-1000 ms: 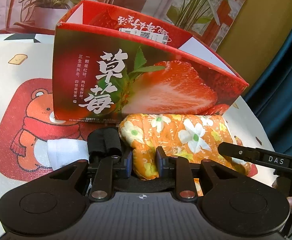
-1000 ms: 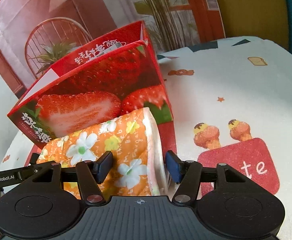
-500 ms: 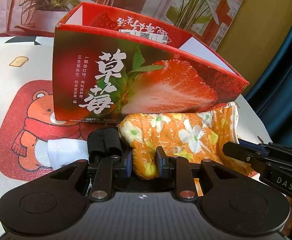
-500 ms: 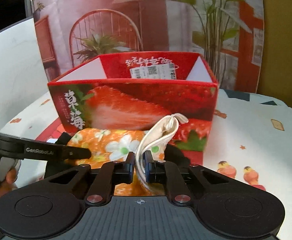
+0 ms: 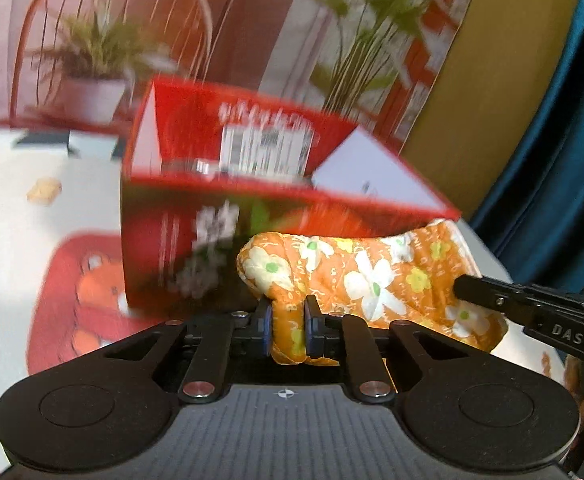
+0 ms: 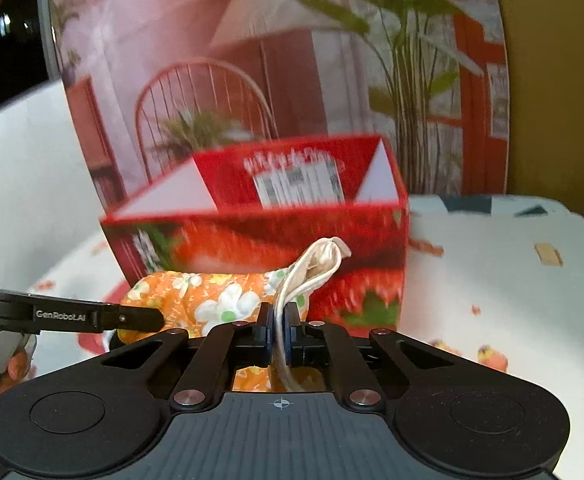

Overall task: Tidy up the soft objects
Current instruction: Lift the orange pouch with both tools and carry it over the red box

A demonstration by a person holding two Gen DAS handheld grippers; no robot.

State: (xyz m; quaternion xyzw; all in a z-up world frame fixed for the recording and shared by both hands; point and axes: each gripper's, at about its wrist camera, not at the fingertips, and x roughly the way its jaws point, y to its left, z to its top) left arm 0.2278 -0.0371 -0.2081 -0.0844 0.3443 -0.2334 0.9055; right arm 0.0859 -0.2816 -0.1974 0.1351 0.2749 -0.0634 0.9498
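Observation:
An orange oven mitt with white flowers (image 5: pixel 372 276) hangs between both grippers, lifted off the table in front of the red strawberry box (image 5: pixel 276 184). My left gripper (image 5: pixel 286 330) is shut on the mitt's rounded end. My right gripper (image 6: pixel 278 330) is shut on the mitt's white-lined cuff edge (image 6: pixel 316 264). The mitt also shows in the right wrist view (image 6: pixel 208 300). The box is open at the top (image 6: pixel 304 184), its inside mostly hidden. The background is blurred by motion.
The table has a white cartoon cloth with a red bear patch (image 5: pixel 80 300). A potted plant (image 5: pixel 92 68) and a backdrop stand behind the box. A blue curtain (image 5: pixel 564 160) hangs at the right. The other gripper's arm (image 5: pixel 532 312) crosses at the right.
Both grippers have risen with the mitt, lifting it off the table to near the box's rim. The white cloth and black band beside it have dropped out of view.

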